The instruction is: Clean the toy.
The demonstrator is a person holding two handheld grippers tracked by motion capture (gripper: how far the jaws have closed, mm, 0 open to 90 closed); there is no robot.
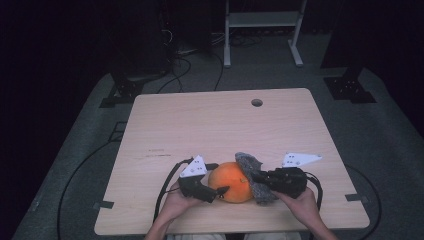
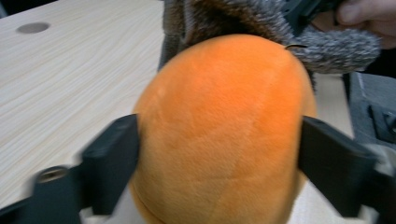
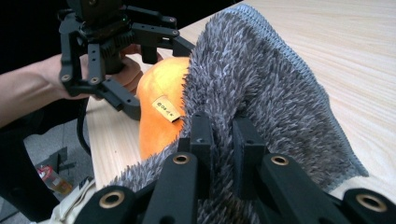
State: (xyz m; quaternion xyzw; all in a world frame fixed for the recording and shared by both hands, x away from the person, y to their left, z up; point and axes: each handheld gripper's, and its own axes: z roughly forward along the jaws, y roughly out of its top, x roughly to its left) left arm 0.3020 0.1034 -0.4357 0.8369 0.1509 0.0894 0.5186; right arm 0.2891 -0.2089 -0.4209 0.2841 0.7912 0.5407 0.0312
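Observation:
An orange plush ball [image 1: 231, 181] [image 2: 219, 126] lies near the table's front edge. A grey fuzzy knitted cloth [image 1: 252, 167] [image 3: 271, 79] is draped over its right side. My left gripper [image 1: 220, 177] [image 2: 219, 149] reaches in from the left, one jaw on each flank of the ball and touching it. In the right gripper view the left gripper [image 3: 161, 79] straddles the orange ball [image 3: 161, 102], which carries a small yellow tag [image 3: 167, 108]. My right gripper [image 1: 257, 179] [image 3: 222, 121] comes from the right, shut on a fold of the grey cloth.
The pale wooden table [image 1: 200, 125] has a round cable hole [image 1: 256, 102] [image 2: 32, 28] at the back. A white metal frame [image 1: 260, 20] and dark stands with cables sit on the floor beyond. Both hands rest at the front edge.

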